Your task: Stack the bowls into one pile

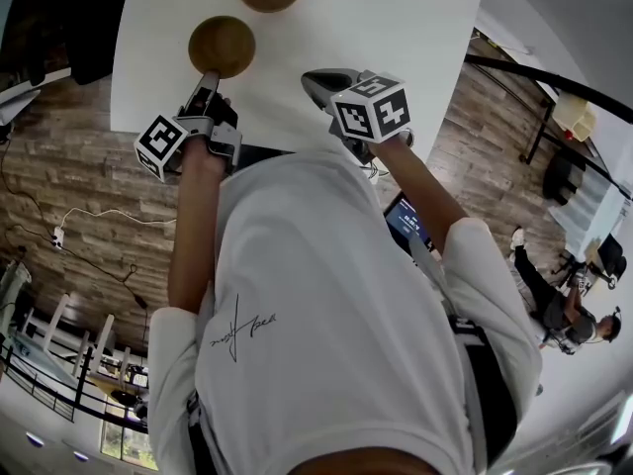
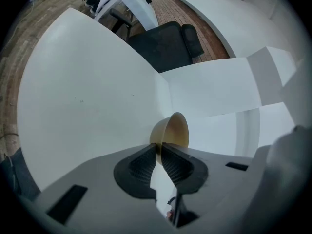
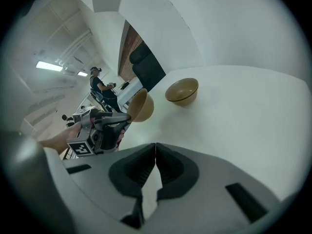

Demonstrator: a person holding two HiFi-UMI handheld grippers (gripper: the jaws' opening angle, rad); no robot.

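My left jaws [image 2: 159, 147] are clamped on the rim of one brown bowl [image 2: 170, 130], a pad on each side of its thin wall. The bowl hangs just past the tips, tipped on its side. My right jaws [image 3: 155, 152] are pressed together on nothing and hover over the bare white desk [image 3: 253, 121]. The second bowl [image 3: 182, 90] sits upright on the desk, well ahead of them and apart from the held one.

The hold is my main worry. It is a narrow pinch on a smooth, curved rim, with all the bowl's weight out beyond the pads, so a quick swing could make it pivot or slide out and drop. If it comes down still tipped, its edge would likely catch the second bowl's rim and shove it across the desk instead of nesting. Nothing steadies that bowl, since my right jaws are shut and well short of it.

My left gripper view shows the pinch itself, but not the second bowl. My right gripper view shows both bowls and the gap between them, with the held one apparently clear of the desk. The head view places the second bowl straight beyond my left jaws.
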